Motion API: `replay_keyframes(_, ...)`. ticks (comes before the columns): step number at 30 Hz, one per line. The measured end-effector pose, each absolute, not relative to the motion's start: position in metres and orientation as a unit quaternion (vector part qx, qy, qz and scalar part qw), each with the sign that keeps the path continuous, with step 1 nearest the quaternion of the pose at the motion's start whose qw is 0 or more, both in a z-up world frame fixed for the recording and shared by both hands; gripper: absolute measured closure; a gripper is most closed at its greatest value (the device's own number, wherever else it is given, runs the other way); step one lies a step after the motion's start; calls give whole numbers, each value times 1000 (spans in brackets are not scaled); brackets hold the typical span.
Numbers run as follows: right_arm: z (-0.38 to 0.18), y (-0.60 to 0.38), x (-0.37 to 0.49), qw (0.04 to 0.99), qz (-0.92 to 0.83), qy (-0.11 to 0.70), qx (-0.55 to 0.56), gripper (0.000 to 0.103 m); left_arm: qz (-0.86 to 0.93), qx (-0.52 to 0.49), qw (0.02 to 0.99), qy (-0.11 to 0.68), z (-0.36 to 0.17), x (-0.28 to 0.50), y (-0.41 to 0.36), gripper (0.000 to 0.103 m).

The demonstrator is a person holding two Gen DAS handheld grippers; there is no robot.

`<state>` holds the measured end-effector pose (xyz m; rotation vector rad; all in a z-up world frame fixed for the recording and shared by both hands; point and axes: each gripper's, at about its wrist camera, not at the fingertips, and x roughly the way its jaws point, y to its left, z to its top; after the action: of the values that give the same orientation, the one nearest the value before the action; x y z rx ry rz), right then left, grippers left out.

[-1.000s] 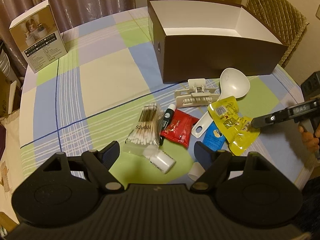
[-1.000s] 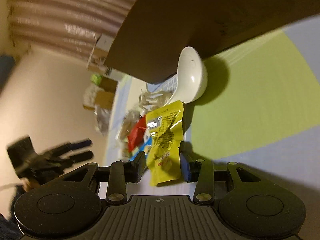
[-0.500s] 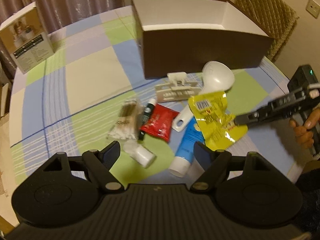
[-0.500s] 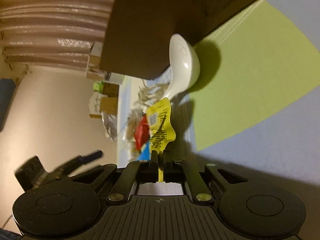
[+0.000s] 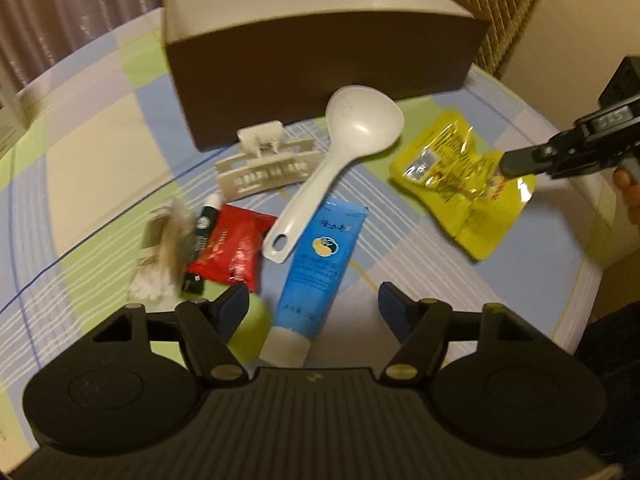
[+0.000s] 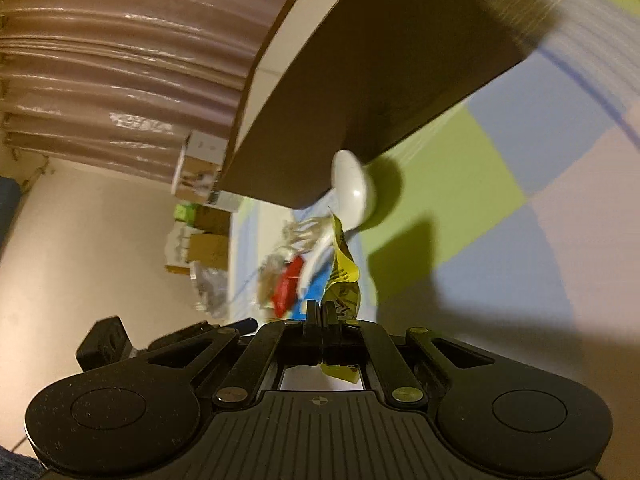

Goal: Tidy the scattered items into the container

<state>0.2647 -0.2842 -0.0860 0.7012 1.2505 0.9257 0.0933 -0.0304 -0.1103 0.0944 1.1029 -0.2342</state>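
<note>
The brown box (image 5: 320, 60) with a white inside stands at the back of the table; it also shows in the right wrist view (image 6: 380, 100). My right gripper (image 6: 322, 310) is shut on the yellow pouch (image 6: 340, 280) and holds it off the table, seen at the right in the left wrist view (image 5: 460, 176). My left gripper (image 5: 314, 306) is open, just above the blue tube (image 5: 320, 260). A white spoon (image 5: 340, 152), a red packet (image 5: 232, 248), a cream hair clip (image 5: 268, 164), a dark small tube (image 5: 200, 240) and a cotton swab bag (image 5: 160, 256) lie in front of the box.
The checked tablecloth (image 5: 100, 160) covers the round table. A quilted chair (image 5: 508, 20) stands behind the box at the right. A small carton (image 5: 12, 120) sits at the far left edge. The table edge runs close on the right.
My right gripper closed on the yellow pouch and lifted it up and to the right, off the blue tube. My left gripper moved forward and right, over the blue tube.
</note>
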Motion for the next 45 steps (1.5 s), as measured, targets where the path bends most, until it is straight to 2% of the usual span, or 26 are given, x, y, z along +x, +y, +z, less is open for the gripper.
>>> replay_keyframes(2, -86, -293, 262, 671, 388, 556, 299, 100, -117, 57, 838, 530, -118, 99, -35, 43)
replay_keyframes(7, -84, -317, 259, 708, 343, 558, 264, 99, -117, 82, 827, 544, -135, 106, -43, 44)
replay_keyframes(8, -80, -318, 258, 717, 337, 558, 248, 73, -116, 85, 825, 547, -138, 107, -44, 47)
replay_keyframes(9, -76, -318, 256, 731, 322, 557, 226, 23, -115, 86, 823, 550, -141, 107, -45, 49)
replay_keyframes(10, -72, -317, 254, 749, 308, 551, 201, 10, -113, 87, 821, 553, -143, 107, -45, 55)
replay_keyframes(19, -55, -267, 220, 796, 334, 505, -12, 9, -78, 47, 822, 563, -143, 95, -55, 73)
replay_keyframes(30, -75, -210, 194, 790, 349, 477, -162, 10, -46, 28, 823, 565, -140, 85, -44, 77)
replay_keyframes(31, -77, -206, 192, 790, 349, 471, -178, 14, -47, 25, 824, 565, -140, 84, -43, 77)
replay_keyframes(32, -80, -205, 191, 790, 350, 465, -193, 31, -48, 25, 824, 564, -140, 84, -42, 77)
replay_keyframes(33, -82, -204, 190, 789, 349, 463, -204, 37, -49, 27, 824, 563, -140, 84, -43, 77)
replay_keyframes(37, -83, -212, 192, 786, 356, 460, -208, 44, -53, 27, 826, 561, -141, 84, -44, 76)
replay_keyframes(45, -74, -238, 199, 779, 342, 489, -191, 44, -63, 27, 830, 553, -143, 87, -45, 72)
